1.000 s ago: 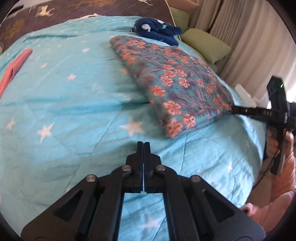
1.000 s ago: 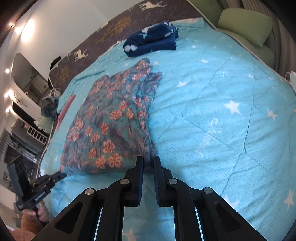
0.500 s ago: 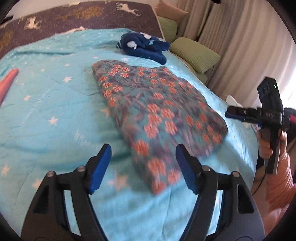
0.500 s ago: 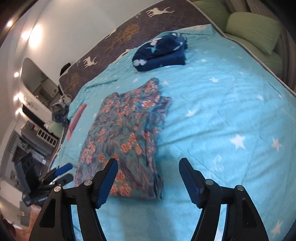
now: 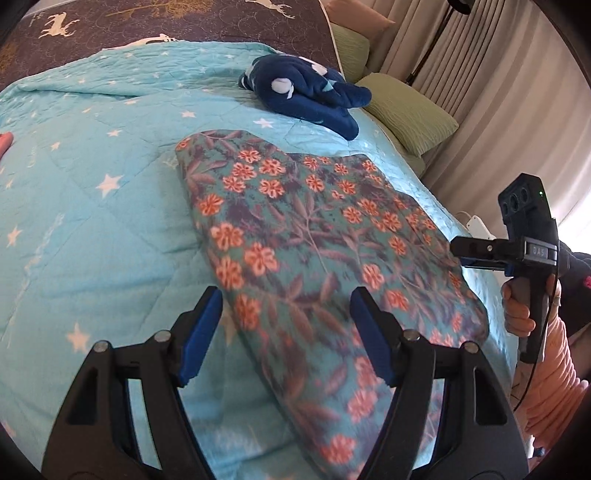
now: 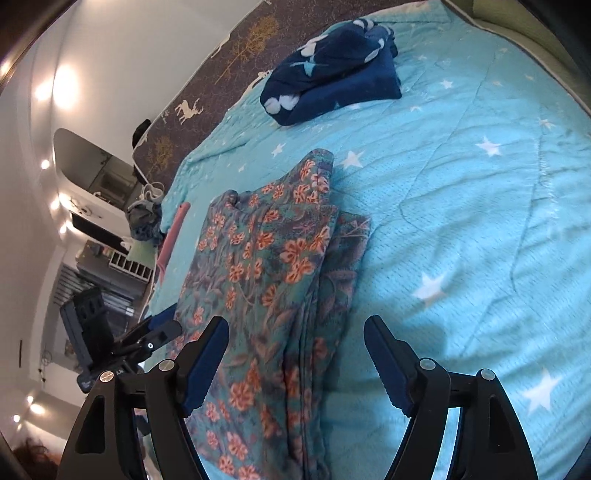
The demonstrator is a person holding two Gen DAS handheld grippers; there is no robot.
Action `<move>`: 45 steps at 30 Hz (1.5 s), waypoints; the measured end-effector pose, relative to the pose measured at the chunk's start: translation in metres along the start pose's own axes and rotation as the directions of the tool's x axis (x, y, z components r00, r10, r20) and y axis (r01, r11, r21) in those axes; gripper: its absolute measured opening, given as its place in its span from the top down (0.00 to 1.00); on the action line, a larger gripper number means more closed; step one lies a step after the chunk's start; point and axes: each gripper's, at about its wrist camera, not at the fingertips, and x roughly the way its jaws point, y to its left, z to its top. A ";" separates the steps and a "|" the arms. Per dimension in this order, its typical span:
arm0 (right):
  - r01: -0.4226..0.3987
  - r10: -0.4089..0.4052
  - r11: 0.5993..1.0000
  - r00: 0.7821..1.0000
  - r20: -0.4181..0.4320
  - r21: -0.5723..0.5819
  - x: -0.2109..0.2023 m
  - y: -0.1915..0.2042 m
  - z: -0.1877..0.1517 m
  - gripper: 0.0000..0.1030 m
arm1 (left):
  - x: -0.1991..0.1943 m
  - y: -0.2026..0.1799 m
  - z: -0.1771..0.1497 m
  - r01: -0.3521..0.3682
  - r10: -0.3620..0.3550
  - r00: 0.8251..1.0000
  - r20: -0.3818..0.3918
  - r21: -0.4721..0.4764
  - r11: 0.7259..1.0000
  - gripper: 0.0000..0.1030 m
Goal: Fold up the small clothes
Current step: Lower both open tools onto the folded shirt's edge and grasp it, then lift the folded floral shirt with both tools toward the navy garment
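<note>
A folded floral garment [image 5: 314, 236], teal with orange flowers, lies on the turquoise star bedspread [image 5: 92, 229]. It also shows in the right wrist view [image 6: 266, 280]. My left gripper [image 5: 286, 332] is open and empty, held above the garment's near end. My right gripper [image 6: 295, 358] is open and empty, above the garment's other end. The right gripper also shows in the left wrist view [image 5: 476, 253] at the garment's far right edge. The left gripper shows in the right wrist view [image 6: 155, 332] at the left.
A folded navy garment with white spots [image 5: 306, 92] lies near the headboard [image 5: 166, 22]. Green pillows [image 5: 410, 114] sit at the bed's right side by curtains. A pink item [image 6: 171, 240] lies at the bed's far edge. Shelves and clutter [image 6: 122, 258] stand beside the bed.
Both grippers went from shut to open and lifted away from the bedspread. They now hover over the two ends of the floral garment, which lies folded and released.
</note>
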 end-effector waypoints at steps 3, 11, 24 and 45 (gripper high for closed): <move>-0.017 0.016 1.000 1.000 -0.023 -0.022 0.017 -0.002 0.006 0.23 | 0.010 0.006 0.004 0.024 -0.024 1.000 -0.012 -0.010 1.000 0.30; -0.082 0.081 0.994 0.997 -0.012 -0.078 0.031 0.001 0.022 0.18 | 0.024 0.018 0.010 0.081 -0.081 0.997 -0.009 -0.011 0.997 0.27; -0.150 0.141 0.967 0.988 -0.058 -0.208 0.070 0.021 0.051 0.21 | 0.051 0.036 0.038 0.181 -0.182 0.983 -0.028 -0.037 0.983 0.26; 0.095 0.005 0.934 0.961 0.277 -0.345 -0.037 0.109 0.021 0.83 | -0.075 -0.041 0.066 -0.007 -0.040 0.955 0.294 0.158 0.987 0.87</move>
